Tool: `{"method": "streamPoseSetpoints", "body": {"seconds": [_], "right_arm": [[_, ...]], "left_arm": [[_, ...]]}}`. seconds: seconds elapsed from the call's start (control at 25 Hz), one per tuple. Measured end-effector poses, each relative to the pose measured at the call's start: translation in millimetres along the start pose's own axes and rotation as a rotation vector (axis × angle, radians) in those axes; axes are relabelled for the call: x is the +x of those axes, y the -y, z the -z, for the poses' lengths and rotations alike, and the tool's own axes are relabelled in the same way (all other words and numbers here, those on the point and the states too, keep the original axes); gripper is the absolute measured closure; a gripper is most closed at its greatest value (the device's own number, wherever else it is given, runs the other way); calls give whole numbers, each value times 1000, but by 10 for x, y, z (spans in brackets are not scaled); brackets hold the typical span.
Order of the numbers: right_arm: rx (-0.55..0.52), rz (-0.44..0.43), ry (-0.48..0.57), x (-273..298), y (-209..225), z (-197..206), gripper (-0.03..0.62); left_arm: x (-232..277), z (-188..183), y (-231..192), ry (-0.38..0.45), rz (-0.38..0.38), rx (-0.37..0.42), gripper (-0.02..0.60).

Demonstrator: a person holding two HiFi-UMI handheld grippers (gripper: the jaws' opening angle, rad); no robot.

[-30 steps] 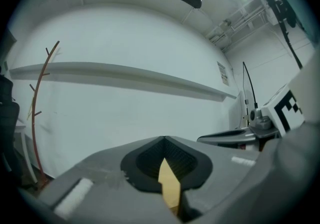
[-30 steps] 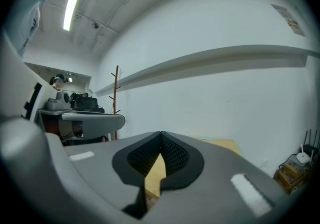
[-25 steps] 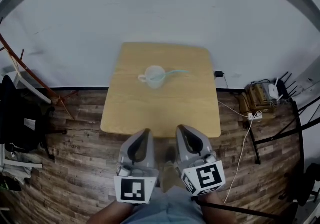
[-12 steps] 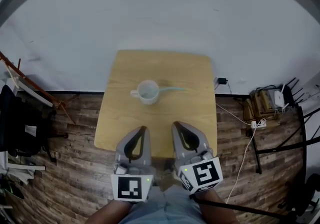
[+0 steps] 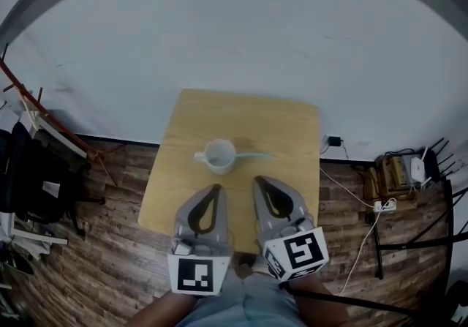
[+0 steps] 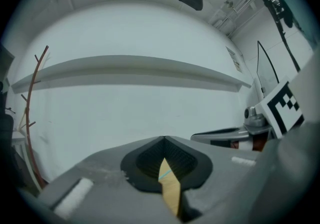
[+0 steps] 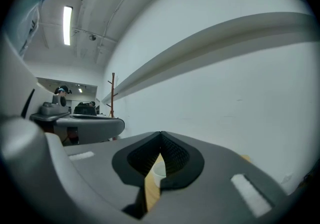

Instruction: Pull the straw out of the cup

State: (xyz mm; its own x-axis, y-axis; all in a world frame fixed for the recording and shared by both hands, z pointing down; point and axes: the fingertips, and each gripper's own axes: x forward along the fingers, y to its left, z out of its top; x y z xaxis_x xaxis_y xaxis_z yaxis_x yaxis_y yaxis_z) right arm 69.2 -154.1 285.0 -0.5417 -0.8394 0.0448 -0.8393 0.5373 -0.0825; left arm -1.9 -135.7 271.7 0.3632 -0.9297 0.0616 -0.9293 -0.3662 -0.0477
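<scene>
A white cup (image 5: 219, 155) with a handle on its left stands near the middle of the small wooden table (image 5: 292, 128). A light blue straw (image 5: 256, 156) leans out of it to the right. My left gripper (image 5: 216, 189) and right gripper (image 5: 257, 180) hover side by side over the table's near part, short of the cup, both shut and empty. In the left gripper view the shut jaws (image 6: 164, 138) frame a sliver of table and straw (image 6: 165, 173). Through the right gripper's shut jaws (image 7: 161, 133) the cup (image 7: 159, 170) shows.
A white wall rises just behind the table. A reddish coat stand (image 5: 44, 128) and dark bags (image 5: 22, 179) are at the left. Cables and a power strip (image 5: 380, 205) lie on the wood floor at the right.
Both grippers have moved forward from the table's near edge to over its near part. The cup and straw now lie closer to the fingertips. The jaws stayed shut.
</scene>
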Motion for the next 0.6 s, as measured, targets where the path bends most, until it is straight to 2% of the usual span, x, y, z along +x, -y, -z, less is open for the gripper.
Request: {"method": "streamPoseSetpoints", "body": {"seconds": [0.36,0.6], "right_arm": [[38,-46,-4,153,-18,56,587],[54,-31,-45,256,-9,228,586]], "left_arm": [[63,32,-123,-37,-51,13,563],[117,153,-244,-66,-50,-7,563]]}}
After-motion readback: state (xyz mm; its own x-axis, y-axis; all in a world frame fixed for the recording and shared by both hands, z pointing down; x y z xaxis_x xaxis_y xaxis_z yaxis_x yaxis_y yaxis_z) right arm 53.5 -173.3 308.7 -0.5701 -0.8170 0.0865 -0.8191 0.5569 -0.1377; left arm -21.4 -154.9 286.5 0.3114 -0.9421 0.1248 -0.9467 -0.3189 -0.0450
